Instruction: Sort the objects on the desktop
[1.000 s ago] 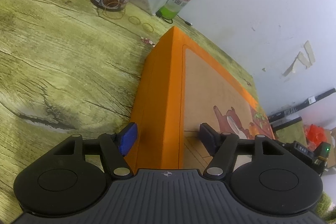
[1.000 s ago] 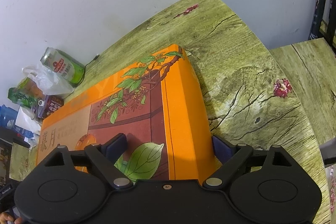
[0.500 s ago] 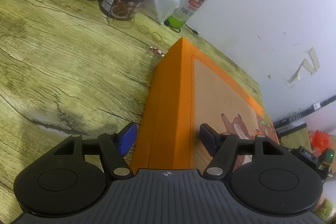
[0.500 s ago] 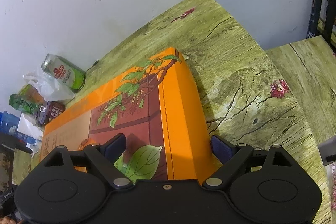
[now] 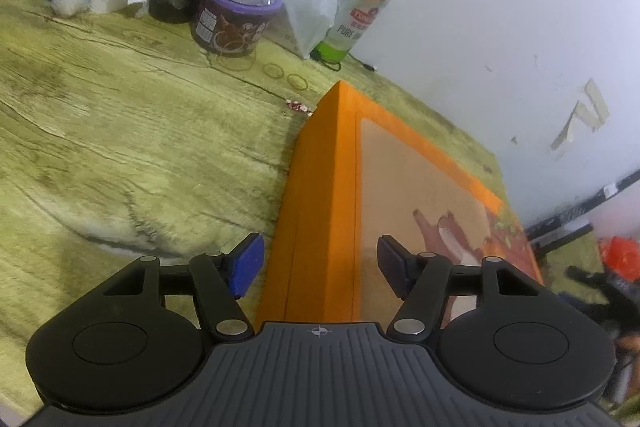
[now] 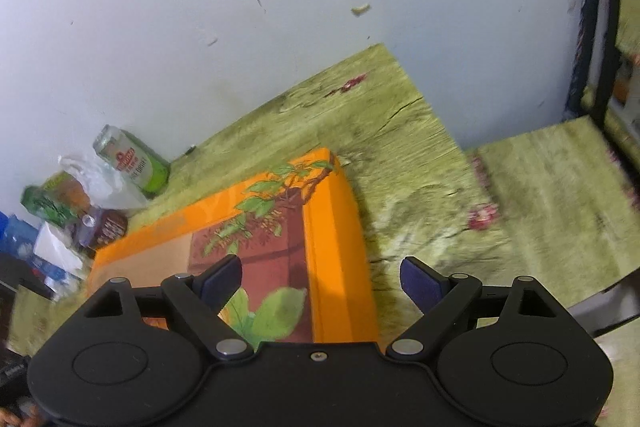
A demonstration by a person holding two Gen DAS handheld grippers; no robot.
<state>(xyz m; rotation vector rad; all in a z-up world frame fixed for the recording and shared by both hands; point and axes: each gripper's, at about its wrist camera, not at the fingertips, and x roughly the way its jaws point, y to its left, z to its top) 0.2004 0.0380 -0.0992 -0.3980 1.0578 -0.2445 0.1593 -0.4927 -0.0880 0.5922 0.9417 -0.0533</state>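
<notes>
Left wrist view: left gripper point(image 5: 318, 263) and right gripper point(image 6: 320, 281), both gaping open, are straddling opposite ends of the flat orange cardboard gift box point(image 5: 320, 195) near the table's wall edge, probably for a two-handed lift.

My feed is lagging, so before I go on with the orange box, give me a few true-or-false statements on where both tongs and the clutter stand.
1. The left tongs straddle one end of the orange box, open. True.
2. The right tongs are shut on the beer can. False: they are open, astride the box's other end; the can stands by the wall.
3. The purple-lidded jar stands on top of the box. False: it stands on the table, apart from the box.
4. Rubber bands lie on the table between the jar and the box. True.
</notes>
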